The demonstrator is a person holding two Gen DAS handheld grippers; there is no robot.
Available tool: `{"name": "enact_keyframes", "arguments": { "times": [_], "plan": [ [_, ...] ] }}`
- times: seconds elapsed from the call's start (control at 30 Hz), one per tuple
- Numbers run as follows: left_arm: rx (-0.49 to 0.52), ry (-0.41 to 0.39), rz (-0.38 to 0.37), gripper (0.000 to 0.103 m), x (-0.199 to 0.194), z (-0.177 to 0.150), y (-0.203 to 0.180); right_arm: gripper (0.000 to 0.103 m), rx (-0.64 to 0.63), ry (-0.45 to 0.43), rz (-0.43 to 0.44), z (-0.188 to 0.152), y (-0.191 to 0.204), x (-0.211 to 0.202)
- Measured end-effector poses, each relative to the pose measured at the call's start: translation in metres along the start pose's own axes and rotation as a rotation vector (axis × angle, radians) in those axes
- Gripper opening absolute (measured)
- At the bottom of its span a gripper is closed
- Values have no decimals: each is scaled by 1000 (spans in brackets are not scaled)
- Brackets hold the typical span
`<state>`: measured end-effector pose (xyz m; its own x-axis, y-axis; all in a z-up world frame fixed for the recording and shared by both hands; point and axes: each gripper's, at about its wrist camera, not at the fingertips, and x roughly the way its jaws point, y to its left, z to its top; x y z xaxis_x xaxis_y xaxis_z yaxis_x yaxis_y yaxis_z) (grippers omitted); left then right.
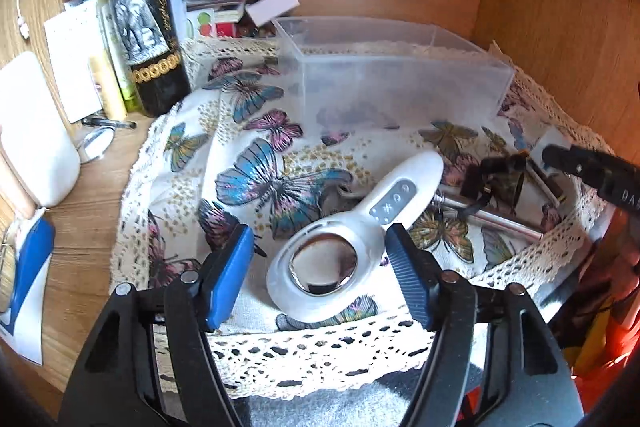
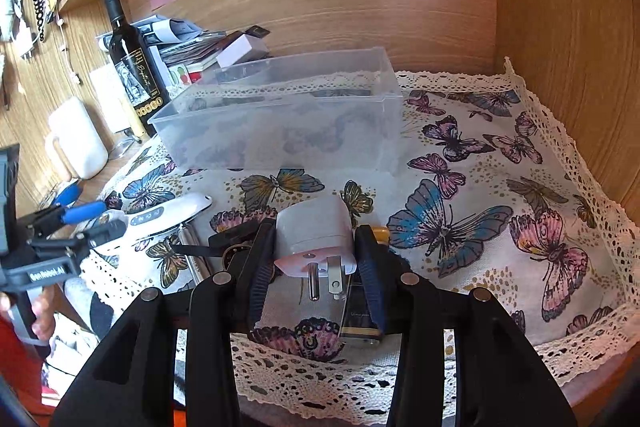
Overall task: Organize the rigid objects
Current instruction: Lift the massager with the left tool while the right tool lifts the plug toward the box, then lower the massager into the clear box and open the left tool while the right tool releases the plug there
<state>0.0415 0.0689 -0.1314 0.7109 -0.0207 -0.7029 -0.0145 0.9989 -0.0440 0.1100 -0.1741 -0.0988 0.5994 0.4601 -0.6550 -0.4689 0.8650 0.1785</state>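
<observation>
A white handheld device with a mirror-like metal head (image 1: pixel 352 227) lies on the butterfly cloth (image 1: pixel 256 163). My left gripper (image 1: pixel 320 267) is open, its blue fingers either side of the device's head, not touching. The device also shows in the right wrist view (image 2: pixel 160 215). My right gripper (image 2: pixel 316 271) is shut on a white plug adapter (image 2: pixel 316 239), prongs pointing toward the camera, held just above the cloth. A clear plastic box (image 1: pixel 384 75) stands behind, also in the right wrist view (image 2: pixel 280 119). A dark small object (image 1: pixel 496 179) and a metal rod (image 1: pixel 492 215) lie to the right.
A wine bottle (image 1: pixel 148 27), papers, tubes and a white mug (image 1: pixel 36 139) crowd the wooden desk to the left. Wooden walls close the back and right. A gold-edged flat item (image 2: pixel 360 323) lies under my right gripper.
</observation>
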Motion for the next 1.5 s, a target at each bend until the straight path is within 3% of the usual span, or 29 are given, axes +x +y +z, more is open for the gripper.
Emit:
{"name": "enact_keyframes", "arguments": {
  "times": [0.1, 0.17, 0.27, 0.57, 0.87, 1.23, 1.5],
  "plan": [
    [29, 7, -28, 65, 8, -2, -8, 38, -3, 8, 2, -1, 3, 2],
    [35, 9, -57, 52, 14, -3, -13, 38, -9, 9, -2, -1, 5, 2],
    [46, 0, -86, 43, 10, -4, -20, 38, -13, 4, -3, 0, 6, 0],
    [43, -112, -107, 42, -24, 13, -31, 38, -16, -12, 4, 4, 7, -3],
    [79, -204, -143, 41, -32, 58, -48, 38, -34, -75, 2, 22, 10, -12],
    [36, -205, -214, 41, -23, 111, -53, 38, -51, -177, -12, 65, 0, -23],
    [83, -172, -225, 41, -45, 137, -53, 38, -67, -234, -16, 92, -6, -28]
  ]
}}
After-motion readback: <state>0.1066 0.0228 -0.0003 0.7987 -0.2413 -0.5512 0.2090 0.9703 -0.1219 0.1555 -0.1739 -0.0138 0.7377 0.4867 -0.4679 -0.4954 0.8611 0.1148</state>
